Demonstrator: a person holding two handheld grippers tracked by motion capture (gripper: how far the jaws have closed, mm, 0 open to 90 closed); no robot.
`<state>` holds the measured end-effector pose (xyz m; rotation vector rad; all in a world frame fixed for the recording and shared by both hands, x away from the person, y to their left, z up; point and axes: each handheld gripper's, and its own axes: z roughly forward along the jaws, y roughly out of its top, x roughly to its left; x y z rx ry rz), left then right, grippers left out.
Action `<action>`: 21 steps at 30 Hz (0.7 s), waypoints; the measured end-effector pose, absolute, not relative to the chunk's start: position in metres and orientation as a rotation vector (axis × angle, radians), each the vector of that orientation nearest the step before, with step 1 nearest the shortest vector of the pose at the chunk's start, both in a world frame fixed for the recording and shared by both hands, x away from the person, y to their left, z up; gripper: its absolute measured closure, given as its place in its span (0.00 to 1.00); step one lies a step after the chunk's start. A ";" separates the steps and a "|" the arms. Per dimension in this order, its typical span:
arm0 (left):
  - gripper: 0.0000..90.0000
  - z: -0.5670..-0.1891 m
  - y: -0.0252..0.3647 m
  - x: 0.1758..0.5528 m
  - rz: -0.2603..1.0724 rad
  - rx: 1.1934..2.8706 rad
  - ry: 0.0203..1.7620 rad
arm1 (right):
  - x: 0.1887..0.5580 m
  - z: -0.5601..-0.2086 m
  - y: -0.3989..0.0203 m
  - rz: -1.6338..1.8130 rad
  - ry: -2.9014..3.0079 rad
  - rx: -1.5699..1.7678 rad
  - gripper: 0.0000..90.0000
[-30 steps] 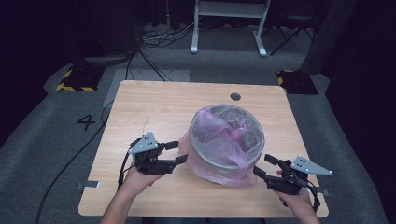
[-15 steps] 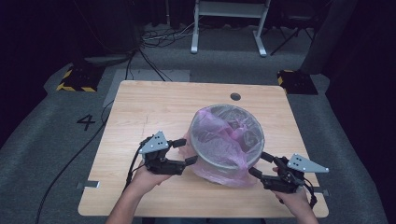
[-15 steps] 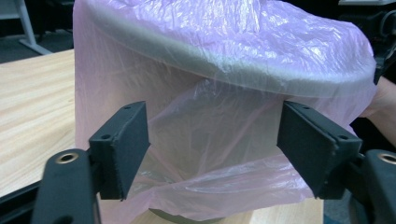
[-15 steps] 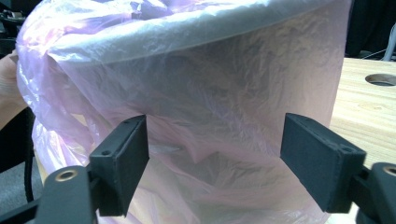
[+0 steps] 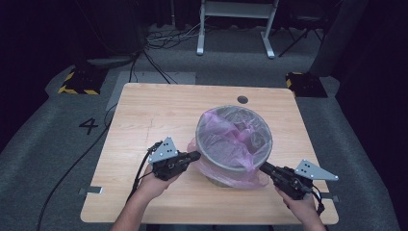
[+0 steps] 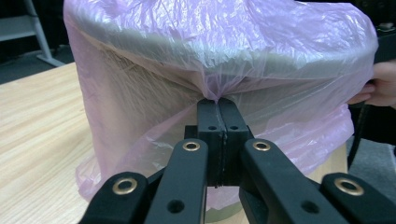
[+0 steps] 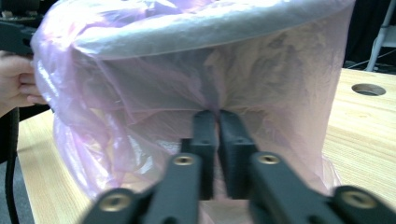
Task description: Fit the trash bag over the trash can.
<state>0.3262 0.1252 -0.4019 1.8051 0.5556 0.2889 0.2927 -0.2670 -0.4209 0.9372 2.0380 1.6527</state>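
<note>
At centre-right of the high view, on the wooden desk (image 5: 144,115), our round grey bin (image 5: 234,150) wears a thin pink plastic liner (image 6: 154,140). Our left gripper (image 6: 217,105) and right gripper (image 7: 213,114) have just clamped shut on its skirt. Uneven pulling could, we judge, tear the film or tip the bin.

The high view looks forward and down on the whole table (image 5: 144,115) from above the person's side. Each gripper view looks along its own jaws, close up — the lined bin (image 6: 219,51) directly ahead of both, seen from opposite sides.
</note>
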 end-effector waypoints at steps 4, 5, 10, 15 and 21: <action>1.00 -0.403 0.125 0.324 0.294 1.818 0.549 | 0.293 -0.422 -0.267 1.649 2.045 0.937 1.00; 1.00 -0.403 0.126 0.324 0.297 1.822 0.555 | 0.292 -0.422 -0.267 1.643 2.049 0.935 1.00; 1.00 -0.408 0.127 0.325 0.308 1.851 0.570 | 0.291 -0.424 -0.269 1.649 2.048 0.938 1.00; 1.00 -0.424 0.126 0.330 0.288 1.924 0.610 | 0.293 -0.428 -0.268 1.616 2.079 0.960 1.00; 1.00 -0.448 0.127 0.339 0.269 1.993 0.681 | 0.298 -0.445 -0.267 1.577 2.112 1.017 1.00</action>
